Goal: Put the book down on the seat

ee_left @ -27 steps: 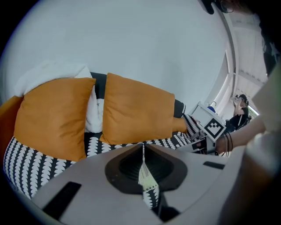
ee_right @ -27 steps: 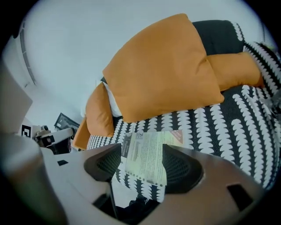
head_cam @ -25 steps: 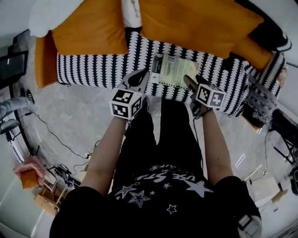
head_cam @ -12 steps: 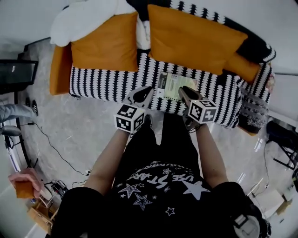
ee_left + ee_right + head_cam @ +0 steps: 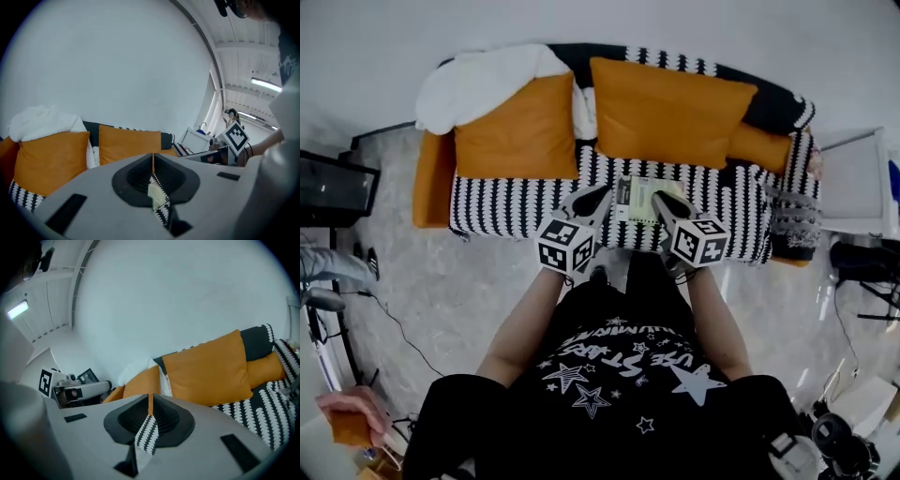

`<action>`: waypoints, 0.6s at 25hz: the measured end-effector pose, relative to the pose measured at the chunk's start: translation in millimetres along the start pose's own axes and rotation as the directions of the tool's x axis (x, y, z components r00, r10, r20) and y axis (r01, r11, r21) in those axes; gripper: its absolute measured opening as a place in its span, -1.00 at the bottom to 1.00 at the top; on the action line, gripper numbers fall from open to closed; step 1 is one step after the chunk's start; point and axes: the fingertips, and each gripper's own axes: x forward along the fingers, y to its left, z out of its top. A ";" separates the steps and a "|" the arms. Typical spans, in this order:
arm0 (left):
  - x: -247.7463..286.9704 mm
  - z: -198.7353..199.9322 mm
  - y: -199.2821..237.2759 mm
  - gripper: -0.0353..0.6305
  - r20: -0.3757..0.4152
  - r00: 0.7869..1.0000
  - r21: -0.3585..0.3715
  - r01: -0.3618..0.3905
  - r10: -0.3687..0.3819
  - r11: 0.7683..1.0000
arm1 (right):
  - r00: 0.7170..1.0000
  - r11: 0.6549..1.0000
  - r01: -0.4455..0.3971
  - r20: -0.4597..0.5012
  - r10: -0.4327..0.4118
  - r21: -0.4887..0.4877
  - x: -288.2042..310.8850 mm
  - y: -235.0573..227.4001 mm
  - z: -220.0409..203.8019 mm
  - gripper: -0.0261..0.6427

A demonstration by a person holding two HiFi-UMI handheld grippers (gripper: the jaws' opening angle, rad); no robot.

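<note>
Fingers of the left gripper are pressed together to a hairline slit with nothing clamped between them. The right gripper is closing to the same bare slit and is likewise empty (the pale scrap and stripes low in the left gap look like things lying beyond it, not something pinched). The book lies flat on the striped seat of the sofa, toward the seat's front edge. The two gripper tips hang at the book's left and right edges, apparently above it rather than on it, though the head view cannot settle the height. By my reading the task is essentially done: the book is down and let go, and what remains is only to draw both grippers clear of the book. Behind the book two orange cushions lean on the backrest, and a white blanket drapes over the back, beyond the book and to its left. A grey knitted throw sits well to the book's right at the sofa's end. Nothing on the seat touches the book. Only the person's legs stand just in front of the book, so nothing seems to block a retreat.
</note>
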 end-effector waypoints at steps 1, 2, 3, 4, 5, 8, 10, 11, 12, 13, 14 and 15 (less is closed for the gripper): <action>-5.0 3.9 -2.7 -0.84 0.010 1.000 0.008 0.010 -0.010 1.000 | 1.000 1.000 0.002 0.022 -0.002 0.009 -4.8 6.0 1.7 -0.78; -10.2 6.9 -5.6 -0.84 0.017 1.000 0.016 0.020 -0.021 1.000 | 0.999 1.000 0.003 0.043 -0.004 0.021 -9.4 11.6 2.6 -0.78; -15.2 8.7 -9.0 -0.84 0.022 0.999 0.026 0.032 -0.033 0.999 | 0.998 0.999 0.006 0.061 -0.008 0.032 -13.9 16.6 2.7 -0.78; -19.7 9.3 -13.1 -0.84 0.023 0.999 0.041 0.048 -0.049 0.998 | 0.997 0.999 0.012 0.075 -0.014 0.039 -18.1 20.8 2.2 -0.78; -23.5 8.3 -18.2 -0.84 0.016 0.997 0.066 0.068 -0.070 0.995 | 0.996 0.999 0.019 0.087 -0.023 0.042 -22.3 24.6 1.4 -0.78; -33.9 0.0 -32.0 -0.84 -0.024 0.992 0.159 0.127 -0.125 0.979 | 0.993 0.998 0.036 0.112 -0.041 0.050 -35.2 36.4 -1.6 -0.78; -41.2 -2.8 -34.5 -0.84 -0.027 0.989 0.159 0.145 -0.143 0.977 | 0.991 0.997 0.043 0.125 -0.051 0.058 -42.5 44.4 -3.0 -0.78; -44.8 -3.8 -34.7 -0.84 -0.024 0.989 0.146 0.147 -0.146 0.978 | 0.990 0.997 0.045 0.130 -0.053 0.061 -46.1 48.7 -4.4 -0.78; -48.2 -5.1 -35.3 -0.84 -0.021 0.989 0.133 0.148 -0.146 0.980 | 0.989 0.997 0.044 0.135 -0.052 0.063 -49.9 53.2 -6.2 -0.78; -51.4 -6.4 -36.5 -0.84 -0.019 0.989 0.123 0.148 -0.147 0.981 | 0.989 0.997 0.039 0.140 -0.048 0.065 -53.8 57.8 -8.0 -0.78; -54.5 -7.5 -38.5 -0.84 -0.019 0.989 0.118 0.150 -0.149 0.982 | 0.988 0.997 0.033 0.146 -0.042 0.066 -57.4 62.1 -9.7 -0.78; -57.4 -8.4 -40.7 -0.84 -0.019 0.988 0.114 0.155 -0.154 0.981 | 0.988 0.997 0.028 0.150 -0.038 0.066 -60.4 65.9 -11.1 -0.78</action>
